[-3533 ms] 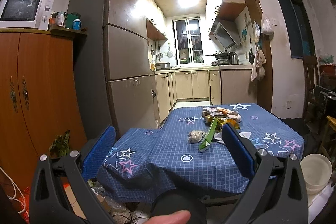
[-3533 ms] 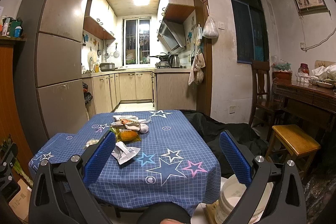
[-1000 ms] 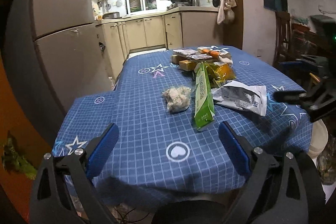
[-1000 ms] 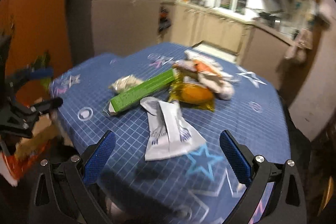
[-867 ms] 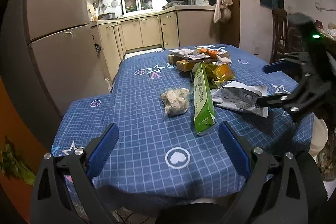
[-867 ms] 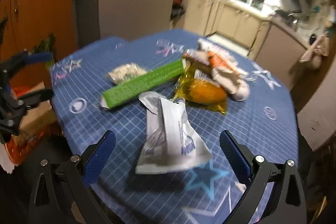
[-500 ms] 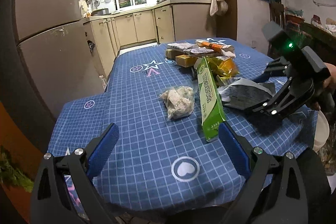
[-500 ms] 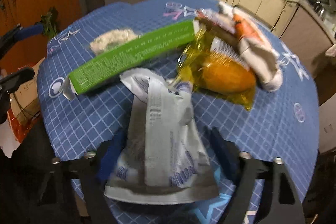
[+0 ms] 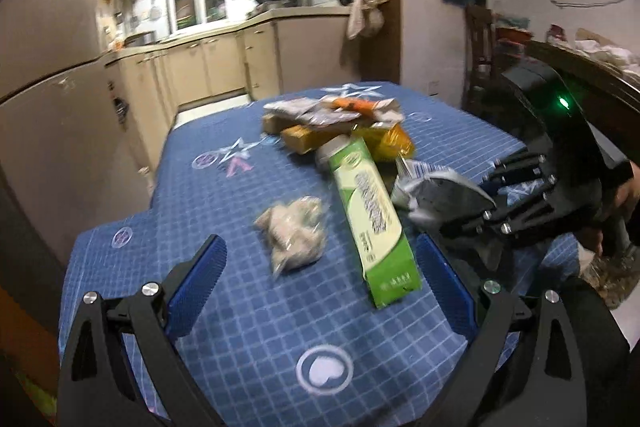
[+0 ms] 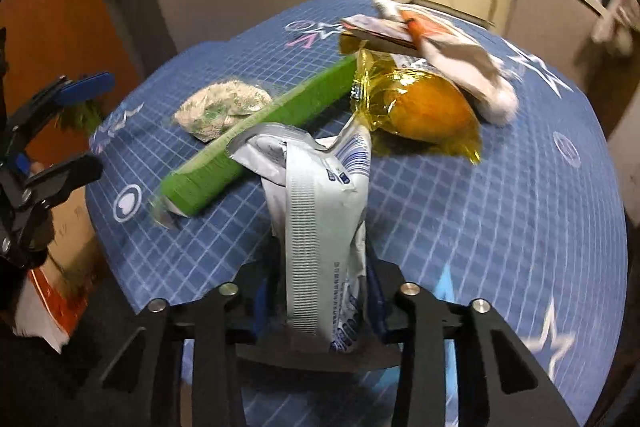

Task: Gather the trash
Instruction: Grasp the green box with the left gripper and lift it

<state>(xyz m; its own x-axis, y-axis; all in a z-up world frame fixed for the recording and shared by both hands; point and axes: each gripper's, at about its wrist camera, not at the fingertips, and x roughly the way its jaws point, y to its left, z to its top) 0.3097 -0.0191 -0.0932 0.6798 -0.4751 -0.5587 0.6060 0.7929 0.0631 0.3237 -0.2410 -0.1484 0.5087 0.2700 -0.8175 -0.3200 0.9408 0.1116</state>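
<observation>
Barely begun, by the look of it — one piece in hand, the rest untouched. Right gripper (image 10: 320, 303) clamped on the white-and-silver wrapper (image 10: 320, 211), held by its near end, far end crumpled above the blue checked tablecloth (image 10: 460, 211) near the table's front edge. Left gripper (image 9: 320, 291) wide apart and empty, hovering low over the near side of the table, jaws framing the crumpled clear bag of beige scraps (image 9: 294, 231) and the long green carton (image 9: 372, 215).

Still lying on the cloth: that bag, the green carton just beside it, a yellow cellophane packet with something orange inside (image 10: 424, 107), and behind it a heap of flat boxes and white paper with an orange strip (image 10: 424, 35). No bin or trash bag clearly visible in either view — so nothing judged as collected yet.

Around: fridge (image 9: 60, 115), kitchen cabinets (image 9: 224, 67) and a wooden chair (image 9: 480, 55) beyond the table. Green carton touching or overlapping the gripped wrapper's far end; likely to be dragged along on lifting.
</observation>
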